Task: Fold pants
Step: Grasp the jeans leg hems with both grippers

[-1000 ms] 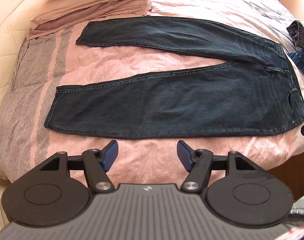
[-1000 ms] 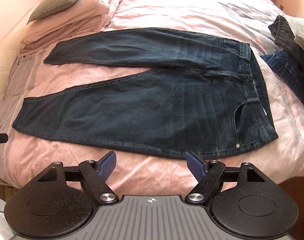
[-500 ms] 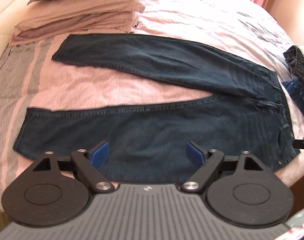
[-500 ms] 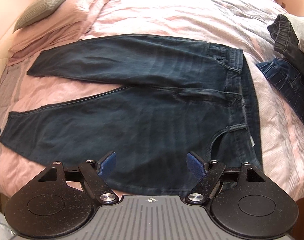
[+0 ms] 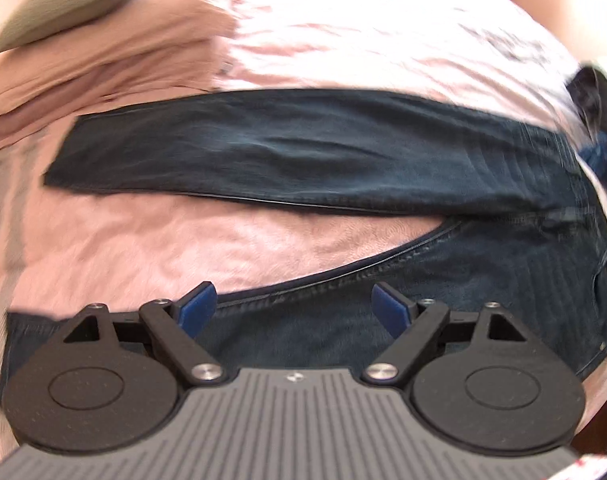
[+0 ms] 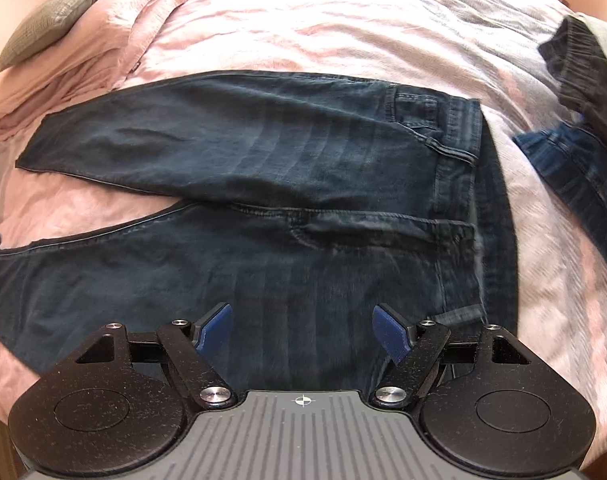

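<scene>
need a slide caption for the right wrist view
Open right claw over dark jeans spread flat on a pink bedspread, legs splayed, unfolded.

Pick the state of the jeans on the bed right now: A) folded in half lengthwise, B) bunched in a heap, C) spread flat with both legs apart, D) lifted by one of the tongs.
C: the jeans lie flat on the pink bedspread with a wedge of bedspread showing between the two legs; both the left tongs and the right tongs are open and hold nothing.

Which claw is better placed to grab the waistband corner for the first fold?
Probably right: the right claw hangs open over the jeans beside the waistband; the left claw sits over the leg.
</scene>
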### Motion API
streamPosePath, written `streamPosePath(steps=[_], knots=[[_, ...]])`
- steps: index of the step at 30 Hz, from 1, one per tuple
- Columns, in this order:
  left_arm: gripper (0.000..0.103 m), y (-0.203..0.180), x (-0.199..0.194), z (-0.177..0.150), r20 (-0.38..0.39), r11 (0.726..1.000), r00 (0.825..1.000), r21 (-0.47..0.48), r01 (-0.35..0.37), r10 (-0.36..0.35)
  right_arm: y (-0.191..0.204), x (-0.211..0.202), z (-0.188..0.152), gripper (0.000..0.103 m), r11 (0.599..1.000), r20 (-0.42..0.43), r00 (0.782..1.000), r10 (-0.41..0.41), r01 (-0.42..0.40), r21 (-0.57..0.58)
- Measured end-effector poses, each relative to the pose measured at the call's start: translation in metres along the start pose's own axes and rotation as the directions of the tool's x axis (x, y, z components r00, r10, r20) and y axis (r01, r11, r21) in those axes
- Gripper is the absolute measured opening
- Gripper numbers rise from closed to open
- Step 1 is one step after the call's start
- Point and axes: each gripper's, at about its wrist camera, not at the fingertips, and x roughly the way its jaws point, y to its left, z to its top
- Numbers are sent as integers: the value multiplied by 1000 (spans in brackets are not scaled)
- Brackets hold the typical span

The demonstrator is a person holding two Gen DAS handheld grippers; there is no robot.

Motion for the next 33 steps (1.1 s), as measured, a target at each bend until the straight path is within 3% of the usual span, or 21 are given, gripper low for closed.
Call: streamPosePath(steps=[4, 10, 17, 19, 25, 31, 33], knots=[[80, -4, 52, 26, -16, 992, 999, 114, 48, -46, -4, 32, 18, 74, 999, 28, 1000, 1, 0, -33], [67, 3, 129, 96, 34, 957, 993, 270, 101, -115, -22, 79, 83, 74, 996, 130, 991, 29, -17, -90], [60, 1, 210, 186, 113, 874, 973, 470, 124, -199, -32, 136, 180, 73, 968, 229, 967, 111, -53, -247], [59, 0, 230, 205, 111, 846, 969, 517, 135, -222, -30, 151, 206, 69, 953, 247, 959, 140, -63, -295], [59, 2, 275, 234, 58, 770, 965, 615, 168, -256, -19, 205, 254, 59, 912, 170, 960, 224, -145, -384], [59, 11, 287, 235, -35, 707, 953, 662, 248, -302, -9, 240, 261, 57, 876, 33, 966, 256, -217, -431], [56, 14, 291, 235, -58, 698, 952, 667, 262, -302, -8, 242, 259, 53, 871, 35, 969, 245, -204, -447]])
